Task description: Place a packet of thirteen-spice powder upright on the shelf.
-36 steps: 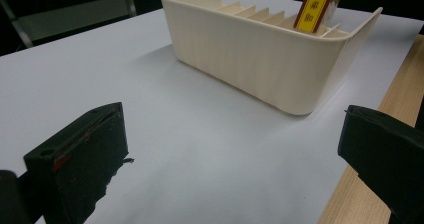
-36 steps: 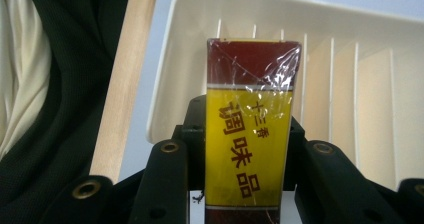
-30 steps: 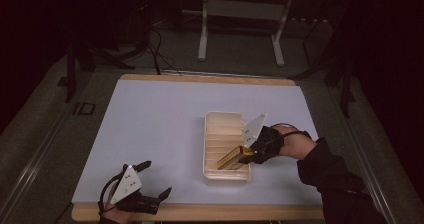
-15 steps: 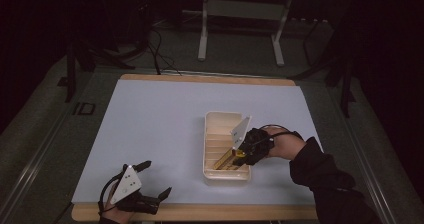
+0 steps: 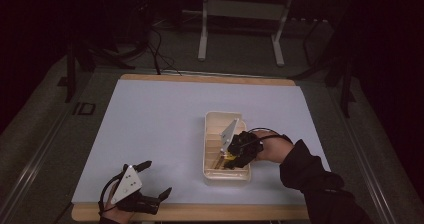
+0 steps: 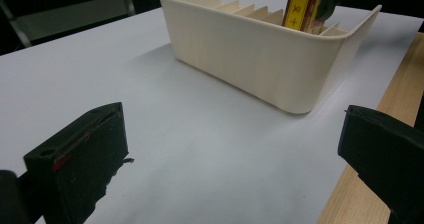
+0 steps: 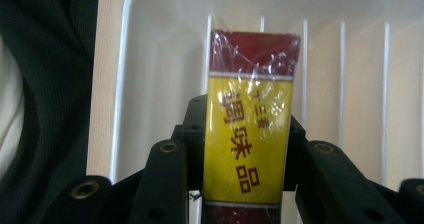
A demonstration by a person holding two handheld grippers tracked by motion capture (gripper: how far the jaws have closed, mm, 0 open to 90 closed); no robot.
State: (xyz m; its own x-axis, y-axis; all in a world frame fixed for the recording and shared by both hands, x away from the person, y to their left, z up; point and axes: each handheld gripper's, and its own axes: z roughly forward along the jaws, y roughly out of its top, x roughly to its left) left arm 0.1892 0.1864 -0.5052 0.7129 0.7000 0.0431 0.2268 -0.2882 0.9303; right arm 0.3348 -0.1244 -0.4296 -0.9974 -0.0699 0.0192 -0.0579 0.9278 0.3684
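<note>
The pale blue-topped table [image 5: 165, 129] with a wooden edge carries a cream plastic tray with ribbed dividers [image 5: 213, 119], which stands ahead of the left gripper [image 5: 152, 181] and directly under the right gripper [image 5: 231, 160]. The left gripper rests near the table's front edge, well apart from the tray, its jaws spread wide with nothing between them. The right gripper is clamped on a slim yellow and dark red wrapped packet with printed characters [image 7: 248, 119], holding it lengthwise over the tray's dividers, tip pointing away from the gripper.

Dim lab: covered table [image 5: 165, 114], floor cables [image 5: 160, 49], stand [image 5: 240, 29].
</note>
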